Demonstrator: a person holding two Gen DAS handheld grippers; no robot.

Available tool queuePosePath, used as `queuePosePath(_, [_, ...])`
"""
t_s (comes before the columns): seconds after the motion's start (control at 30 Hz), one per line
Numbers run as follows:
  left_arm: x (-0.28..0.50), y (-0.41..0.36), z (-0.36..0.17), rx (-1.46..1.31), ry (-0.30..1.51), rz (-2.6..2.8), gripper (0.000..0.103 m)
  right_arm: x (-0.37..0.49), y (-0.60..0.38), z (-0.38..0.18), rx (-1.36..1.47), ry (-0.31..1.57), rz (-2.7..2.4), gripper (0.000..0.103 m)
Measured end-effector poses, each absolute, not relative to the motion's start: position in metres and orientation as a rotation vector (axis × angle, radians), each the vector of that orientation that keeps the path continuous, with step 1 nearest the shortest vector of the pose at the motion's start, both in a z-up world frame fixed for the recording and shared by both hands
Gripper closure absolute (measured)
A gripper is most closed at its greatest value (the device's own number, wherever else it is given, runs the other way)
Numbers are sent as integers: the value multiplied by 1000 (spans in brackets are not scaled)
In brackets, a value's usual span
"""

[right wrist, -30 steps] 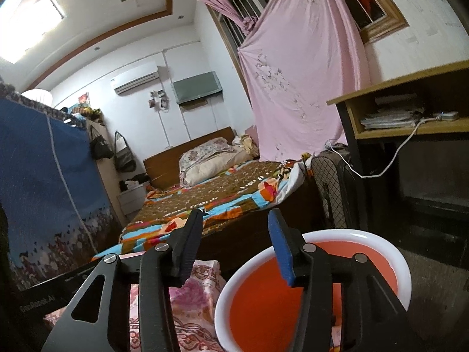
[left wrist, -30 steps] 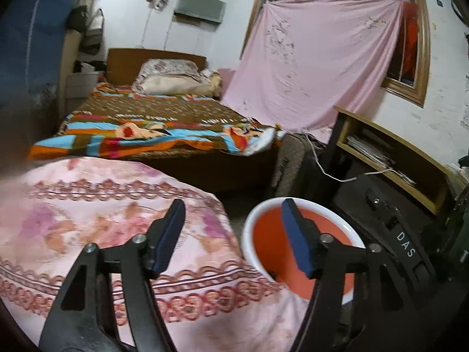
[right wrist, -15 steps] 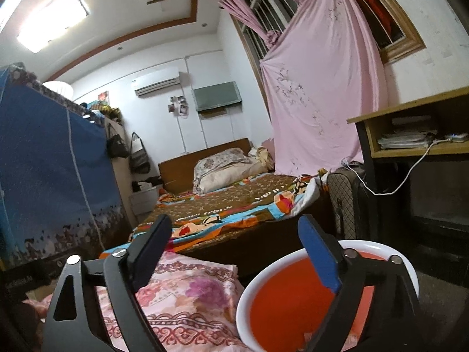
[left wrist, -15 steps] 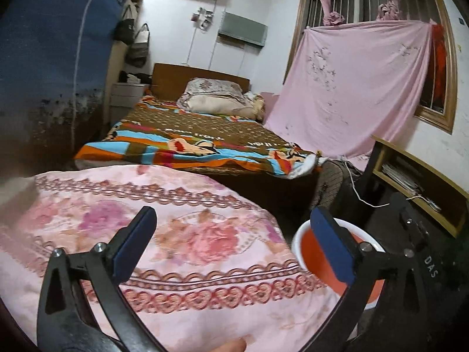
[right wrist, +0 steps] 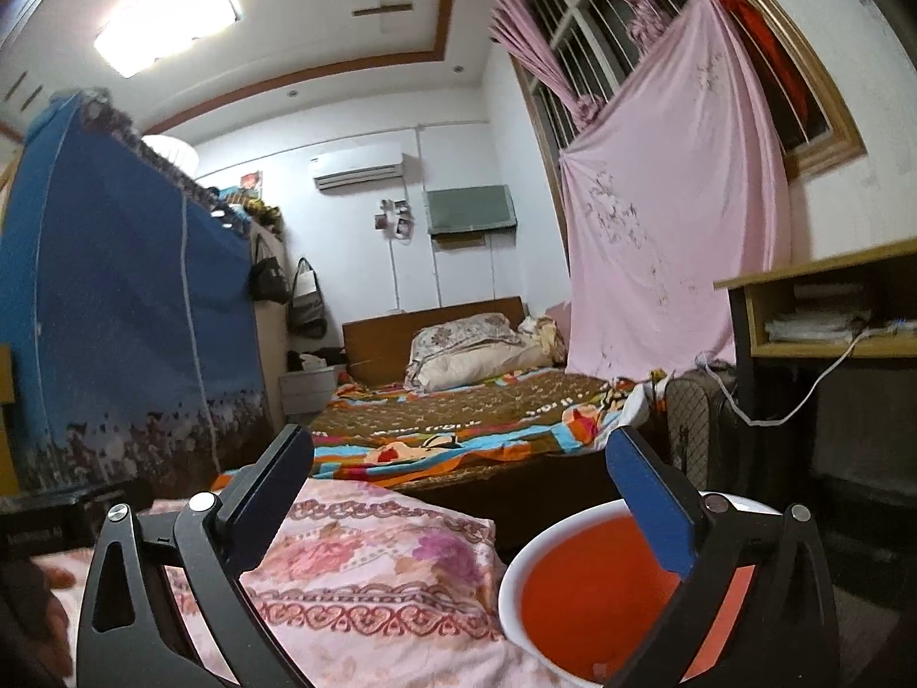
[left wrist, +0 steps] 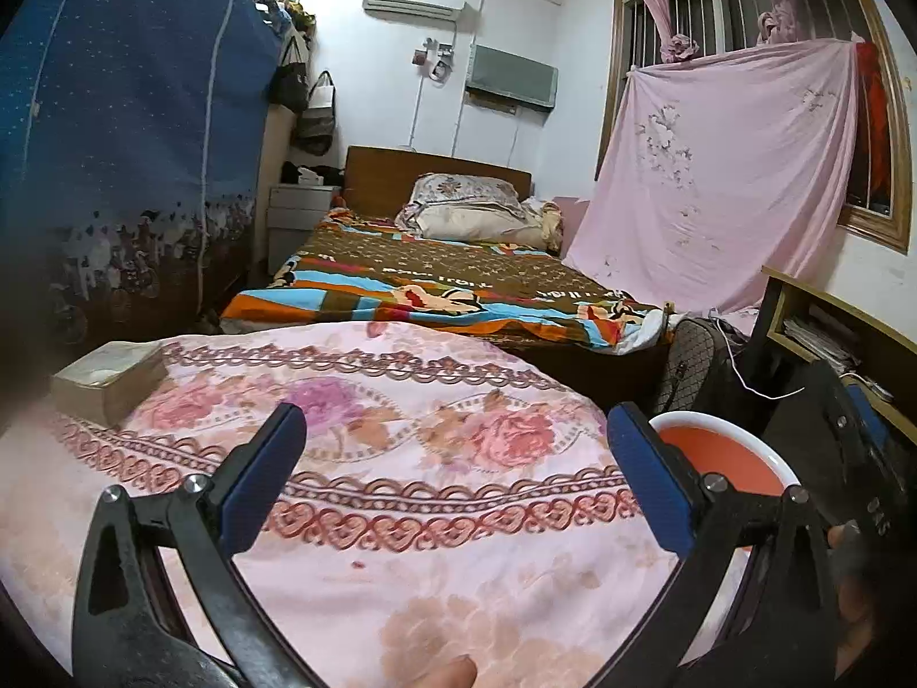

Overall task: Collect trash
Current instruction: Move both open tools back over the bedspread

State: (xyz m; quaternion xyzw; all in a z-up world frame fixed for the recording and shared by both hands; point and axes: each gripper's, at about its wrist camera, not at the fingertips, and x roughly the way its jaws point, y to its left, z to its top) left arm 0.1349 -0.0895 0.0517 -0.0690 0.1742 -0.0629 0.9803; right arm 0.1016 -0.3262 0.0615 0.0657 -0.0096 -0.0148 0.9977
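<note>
Trash is nowhere visible on the floral-clothed bench (left wrist: 401, 516); left tool (left wrist: 455, 470) gapes empty, right tool (right wrist: 458, 493) is opening, nothing between. Beside the bench, the orange basin (right wrist: 584, 590) holds what may be small scraps. Beyond lies the bed (left wrist: 435, 281). Next, seemingly: locate another piece.

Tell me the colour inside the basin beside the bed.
Orange-red inside the basin, with a white rim; clearest in the right wrist view.

A pink floral quilt (left wrist: 401, 458) fills the foreground, a tan rectangular box (left wrist: 106, 378) lying at its far left edge. Beyond, a wooden bed (left wrist: 435, 281) carries a colourful striped blanket (left wrist: 458, 298) and a floral pillow (left wrist: 470, 212).
</note>
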Motion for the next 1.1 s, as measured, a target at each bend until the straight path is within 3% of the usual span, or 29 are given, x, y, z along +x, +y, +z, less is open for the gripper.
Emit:
queuePosePath(0.3, [115, -73, 45, -132, 349, -96, 12, 75, -308, 57, 63, -64, -41, 0])
queuePosePath(1.1, [75, -44, 23, -84, 307, -40, 12, 49, -278, 37, 20, 45, 0, 0])
